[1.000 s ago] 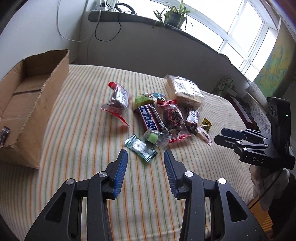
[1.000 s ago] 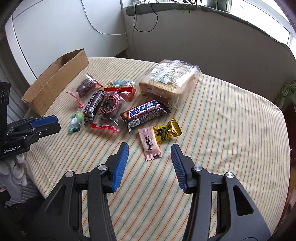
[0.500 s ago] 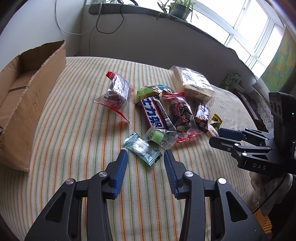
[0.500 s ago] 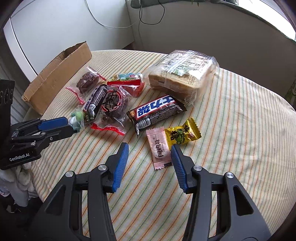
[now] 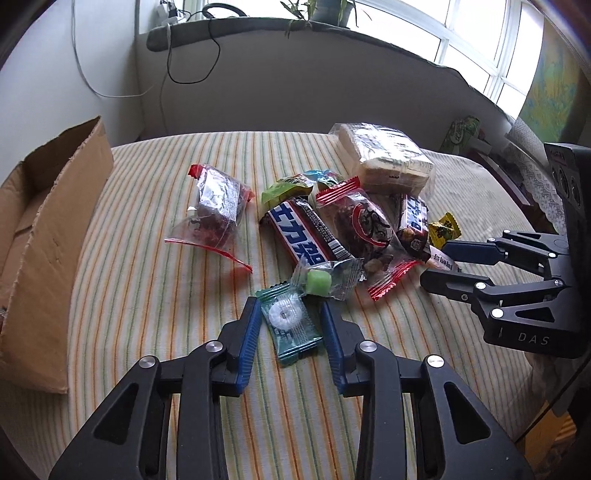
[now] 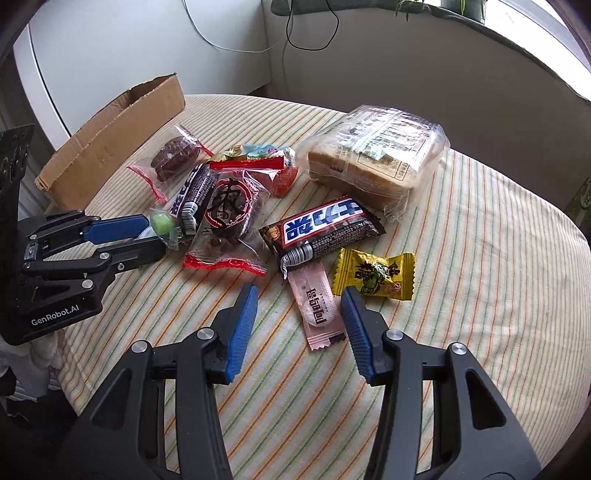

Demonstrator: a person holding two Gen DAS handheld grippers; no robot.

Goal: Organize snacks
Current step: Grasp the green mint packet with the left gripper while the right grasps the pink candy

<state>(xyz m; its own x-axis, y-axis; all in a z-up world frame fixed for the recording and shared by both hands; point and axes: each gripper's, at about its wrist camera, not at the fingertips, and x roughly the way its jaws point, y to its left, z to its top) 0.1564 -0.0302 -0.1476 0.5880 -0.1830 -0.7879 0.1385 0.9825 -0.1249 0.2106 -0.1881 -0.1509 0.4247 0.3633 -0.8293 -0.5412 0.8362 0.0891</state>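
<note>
Left gripper [image 5: 290,325] spread, straddling the mint [image 5: 291,326] lying on the cloth [image 5: 147,280]; right gripper [image 6: 297,321] spread around the pink sachet [image 6: 317,308]; box [image 5: 44,236] at the left edge

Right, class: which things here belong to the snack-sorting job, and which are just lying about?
Job:
- teal mint candy
- pink sachet
- yellow candy
- chocolate bar
- bread pack
- cardboard box
- left gripper
- right gripper

Lying about:
- potted plant
- black cable
</note>
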